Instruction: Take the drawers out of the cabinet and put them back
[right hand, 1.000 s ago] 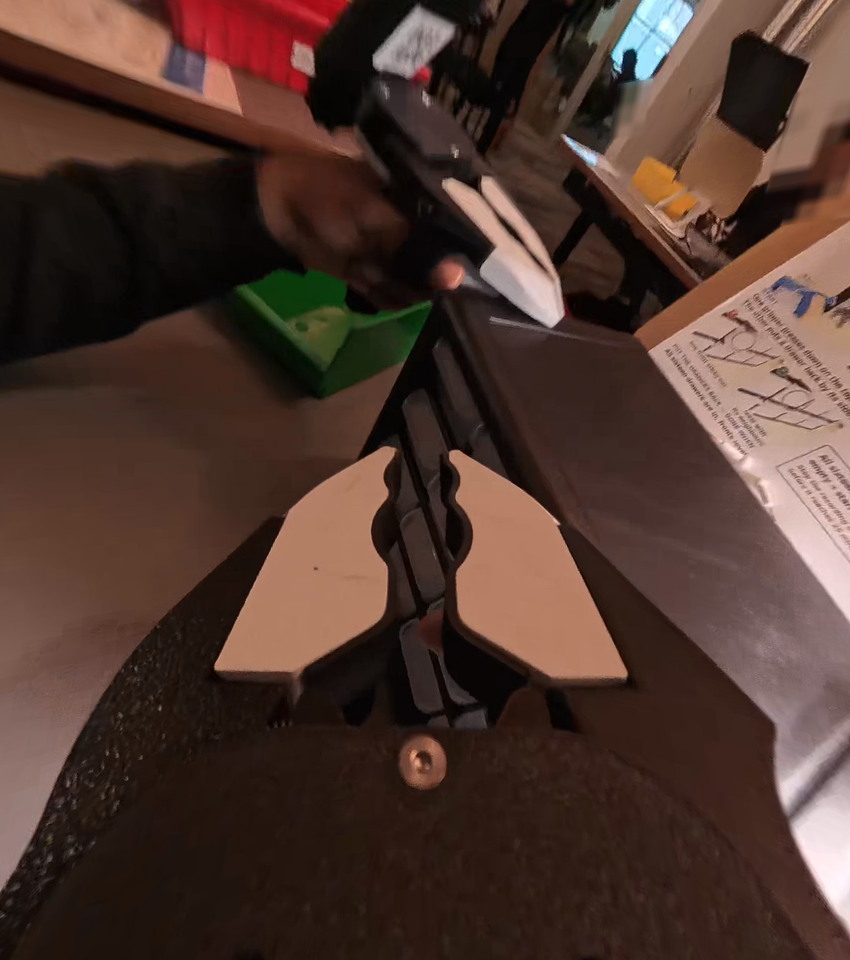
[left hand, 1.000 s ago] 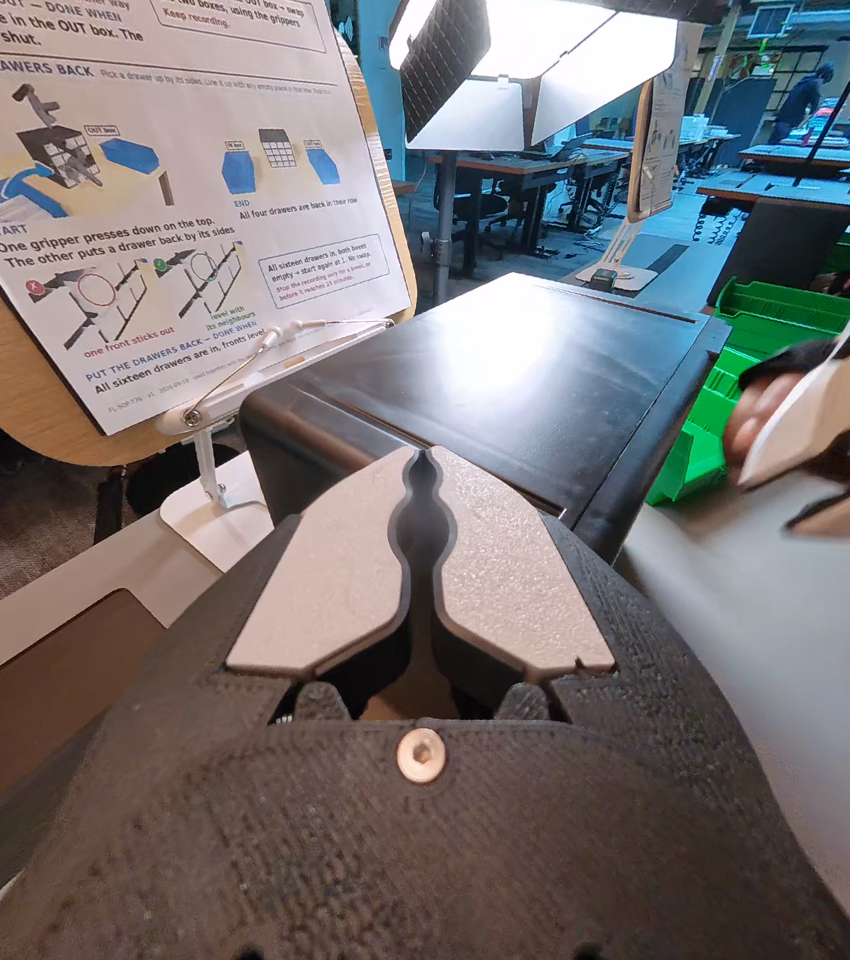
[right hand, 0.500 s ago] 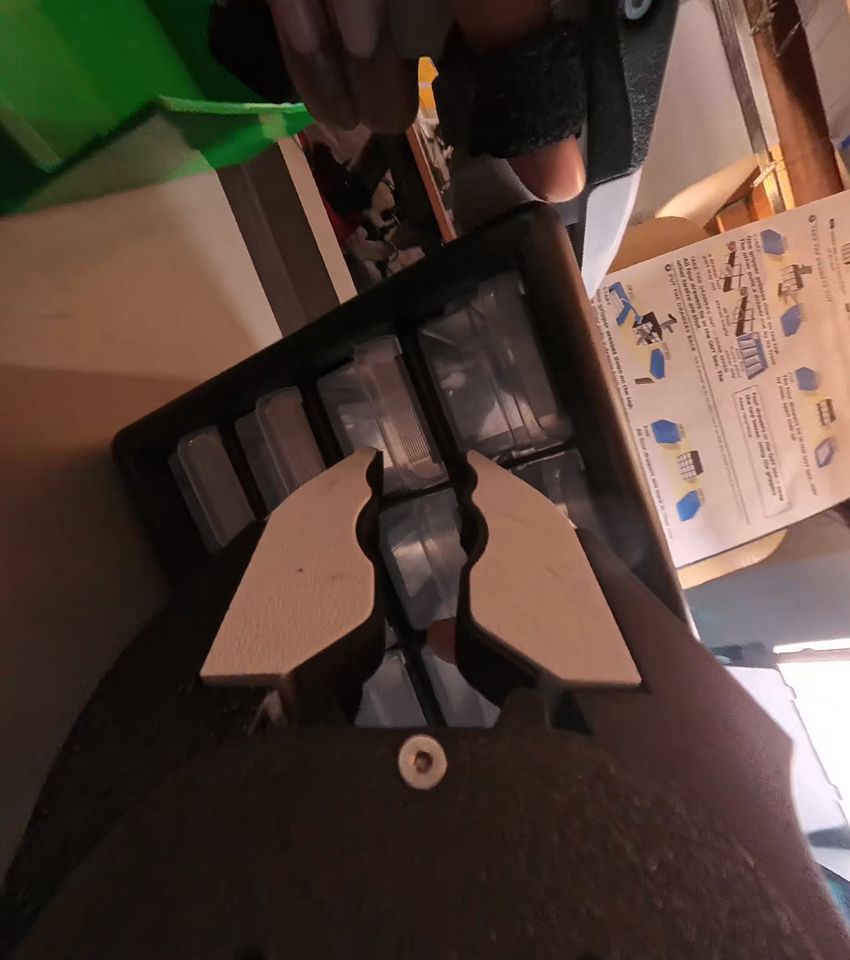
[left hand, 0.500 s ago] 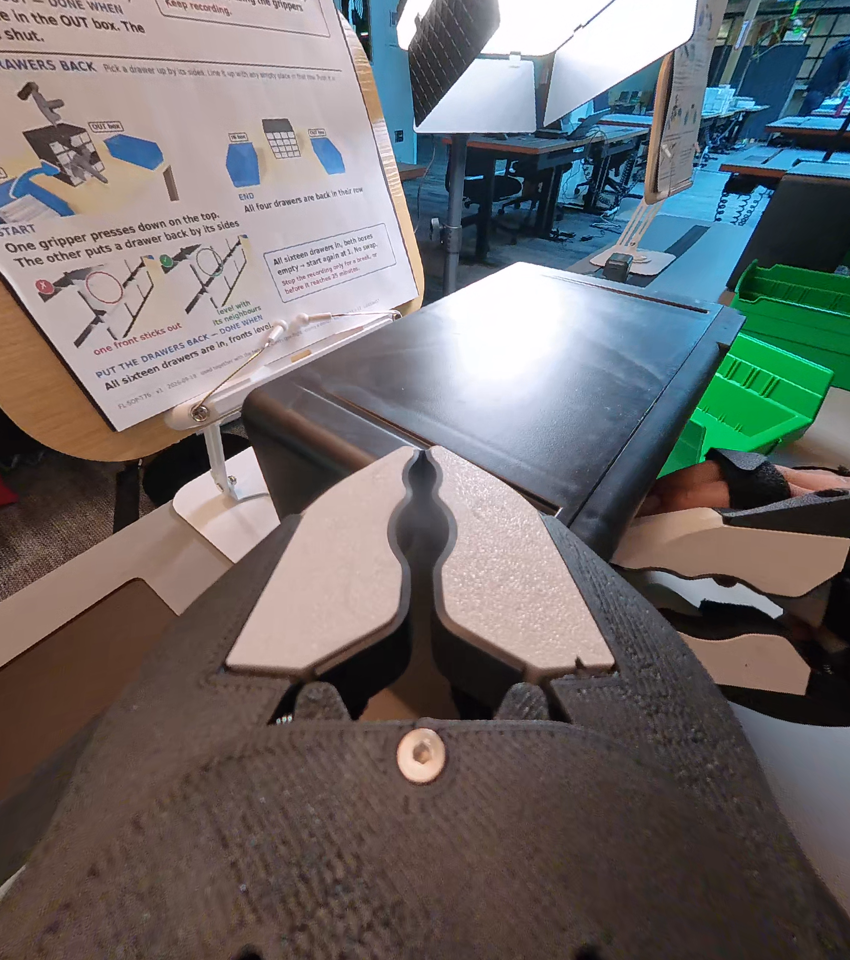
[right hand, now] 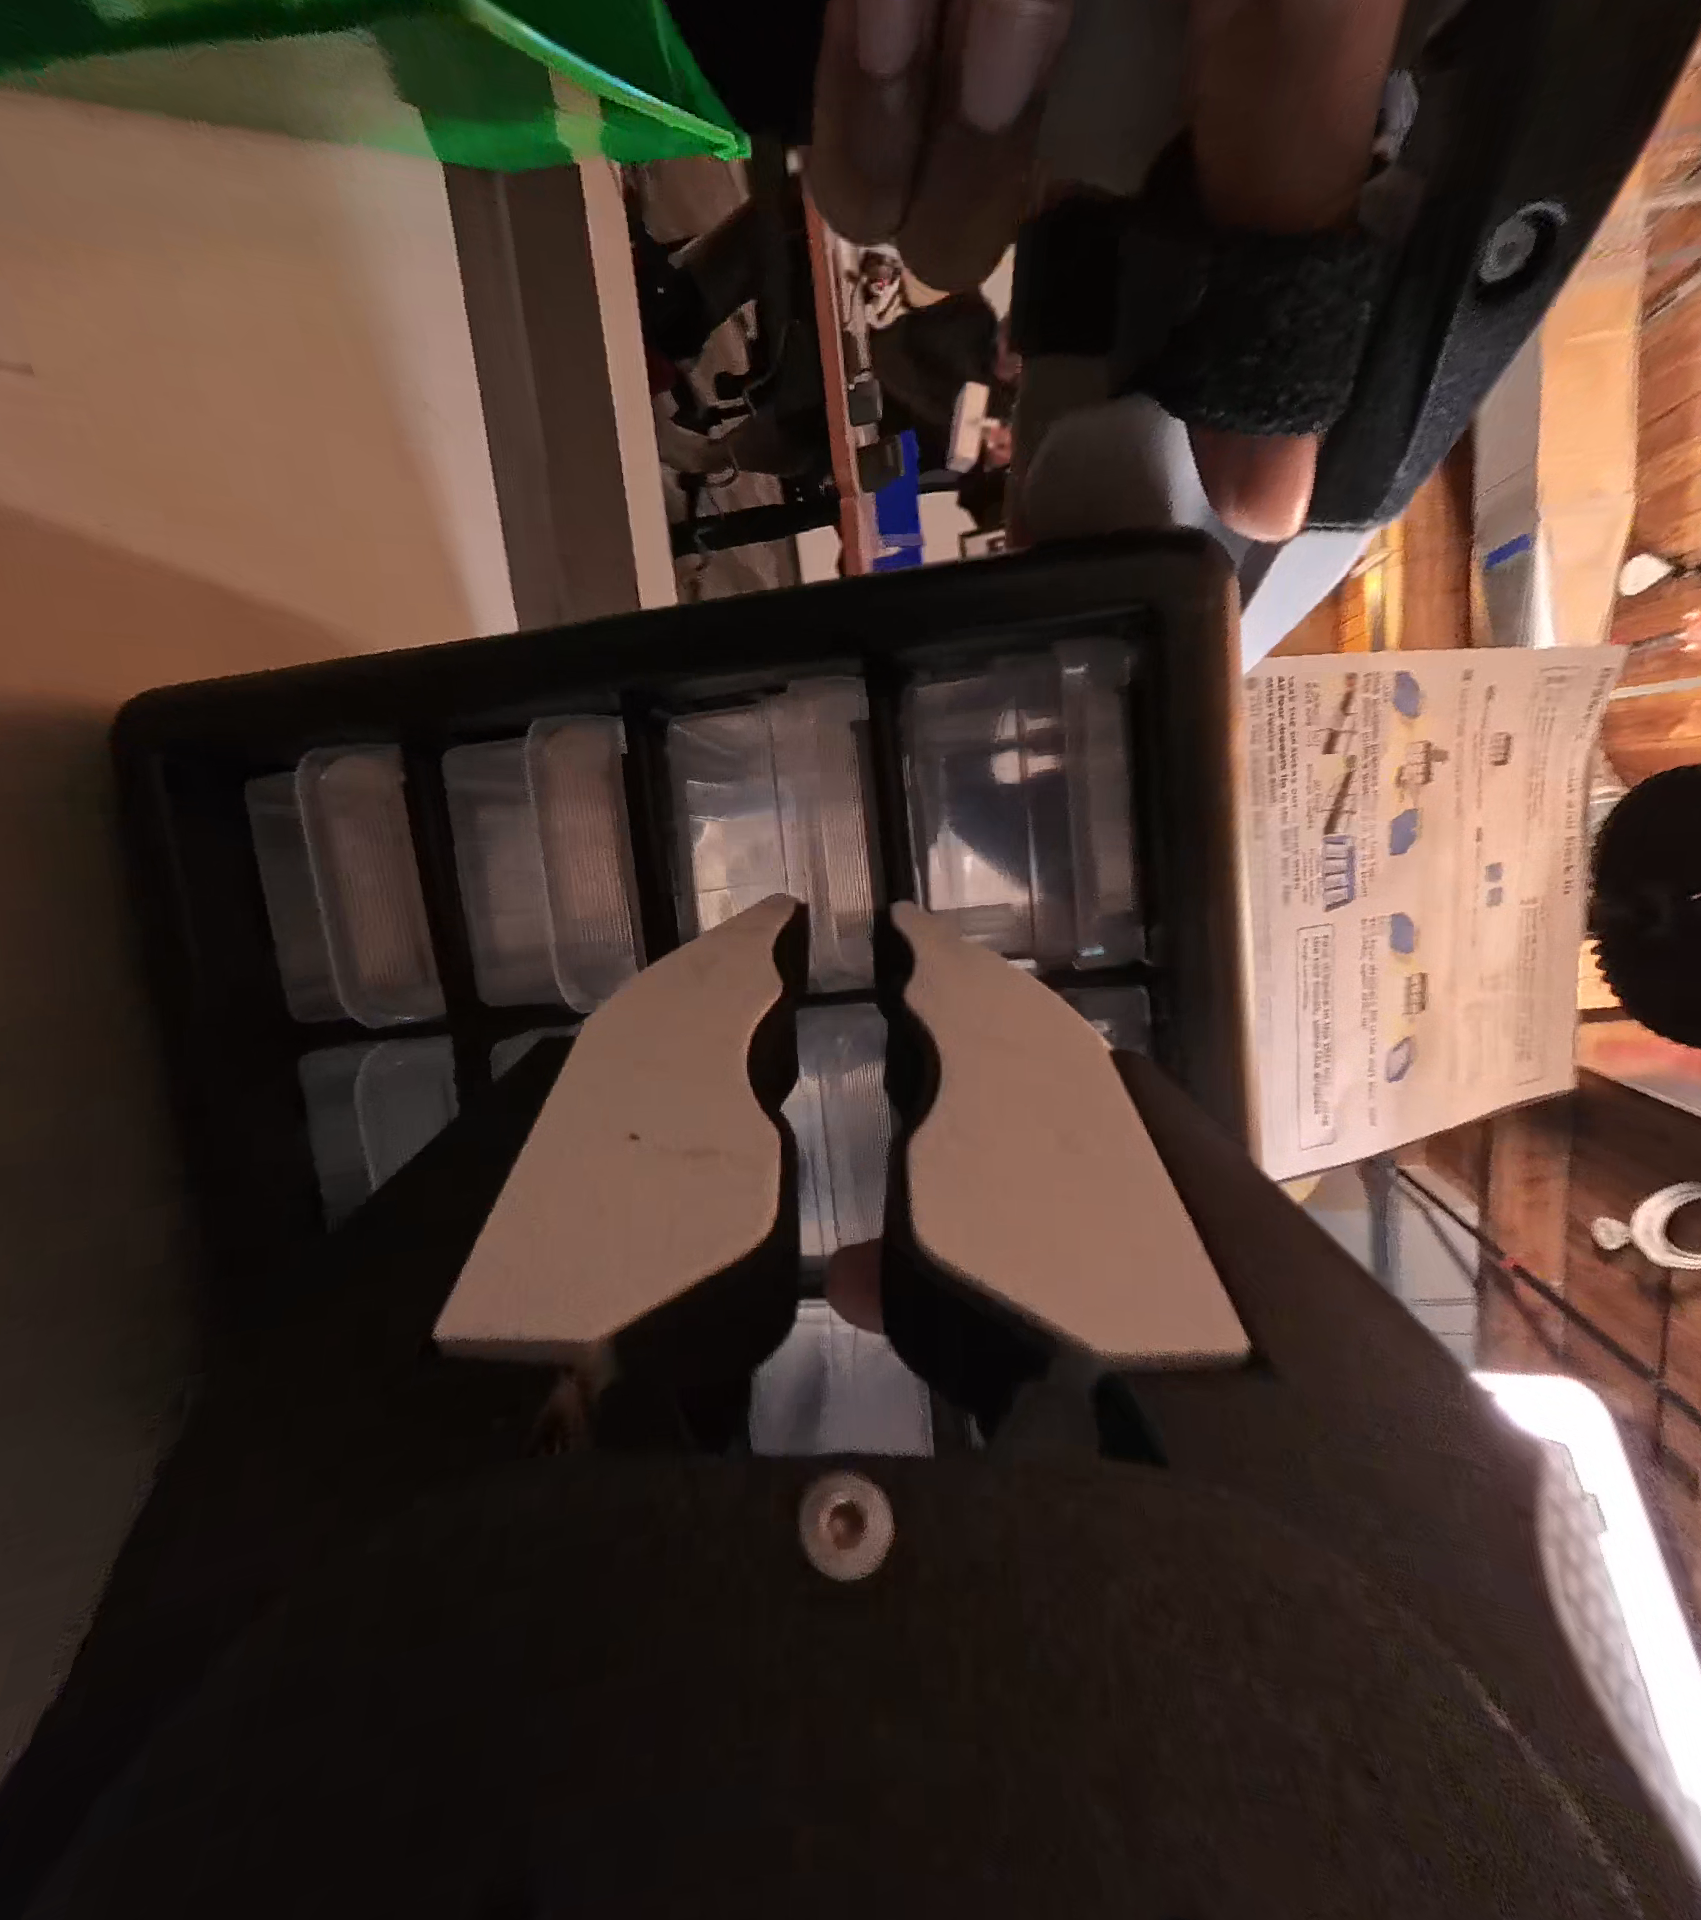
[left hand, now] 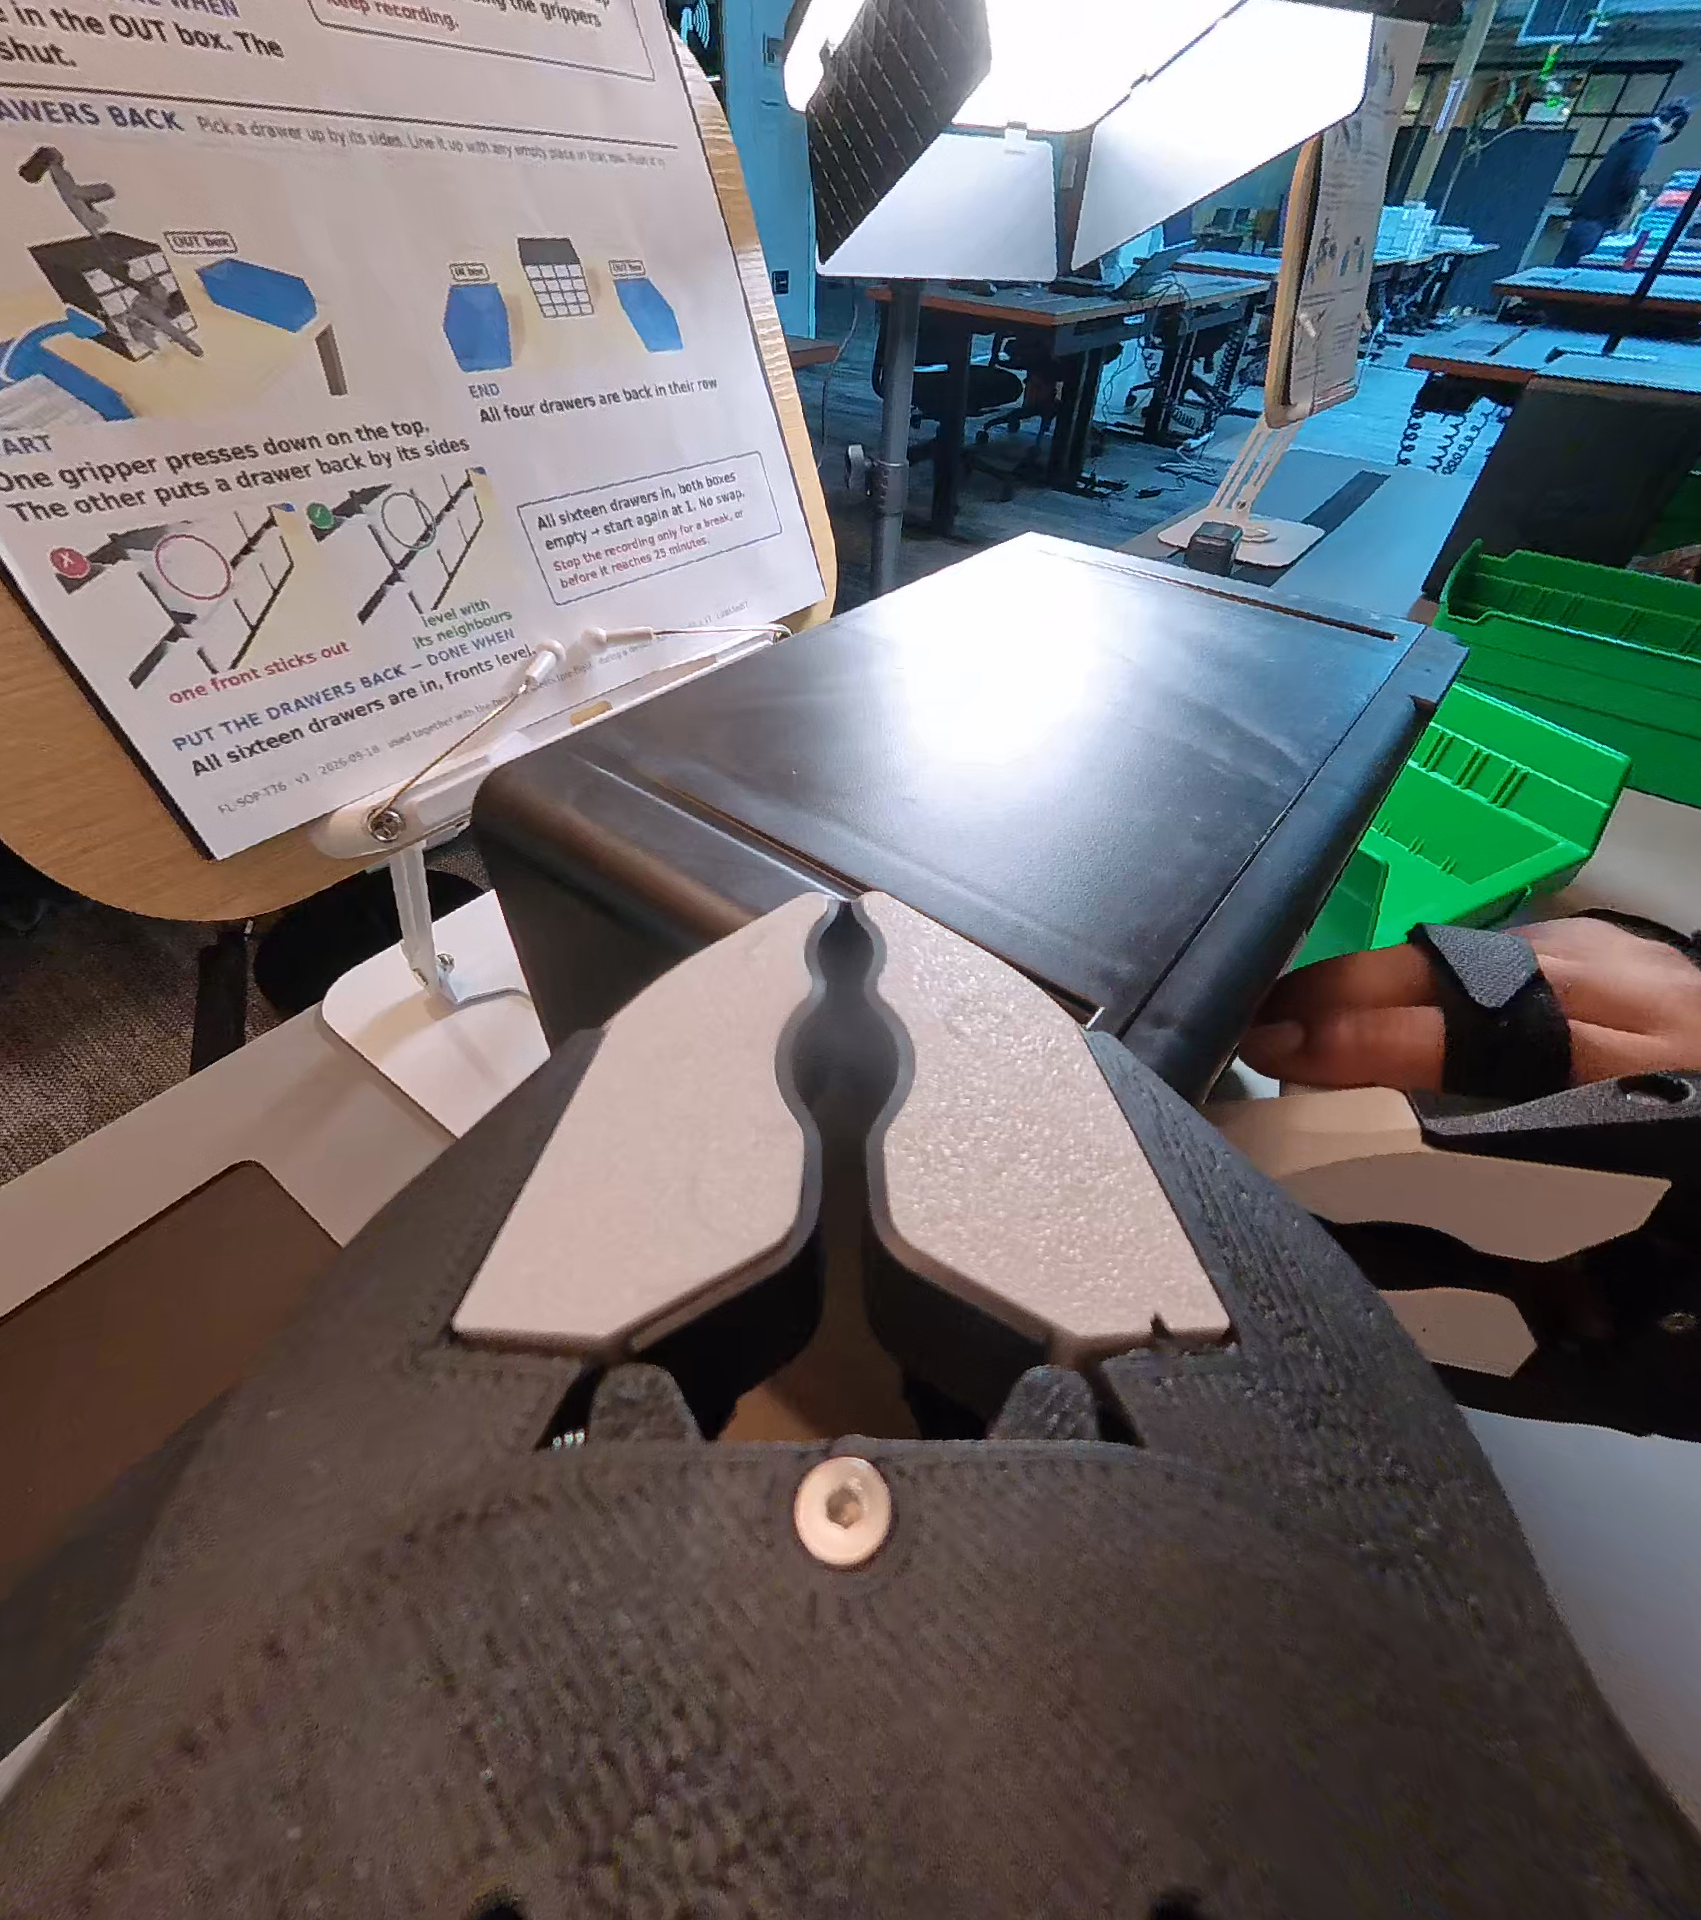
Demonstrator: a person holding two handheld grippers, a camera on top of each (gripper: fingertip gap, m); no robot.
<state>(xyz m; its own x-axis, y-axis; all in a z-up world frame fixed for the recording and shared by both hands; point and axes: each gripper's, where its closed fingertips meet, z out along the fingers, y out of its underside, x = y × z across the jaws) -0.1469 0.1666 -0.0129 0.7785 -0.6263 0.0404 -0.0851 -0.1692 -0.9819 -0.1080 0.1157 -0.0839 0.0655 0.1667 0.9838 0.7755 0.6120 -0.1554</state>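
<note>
The black cabinet (left hand: pixel 1033 748) stands on the table. My left gripper (left hand: pixel 841 920) is shut and empty, with its tips at the near edge of the cabinet's top. The right wrist view is rolled sideways and faces the cabinet front (right hand: pixel 1189 644), which is full of clear drawers (right hand: pixel 358 883). My right gripper (right hand: pixel 846 920) has its jaws a narrow gap apart, and the handle ridge of a clear drawer (right hand: pixel 841 1091) near the middle of the front fills that gap. The right gripper also shows in the left wrist view (left hand: pixel 1428 1273), low at the cabinet's front.
An instruction sheet on a wooden stand (left hand: pixel 306 416) stands behind the cabinet on the left. Green bins (left hand: pixel 1480 831) lie on the table to the right of it, and one shows in the right wrist view (right hand: pixel 410 73). A bright lamp panel (left hand: pixel 1085 125) hangs behind.
My right gripper came down from the cabinet's top edge to its front, rolled sideways, moved closer and narrowed its jaws around a drawer handle. My left gripper stayed put.
</note>
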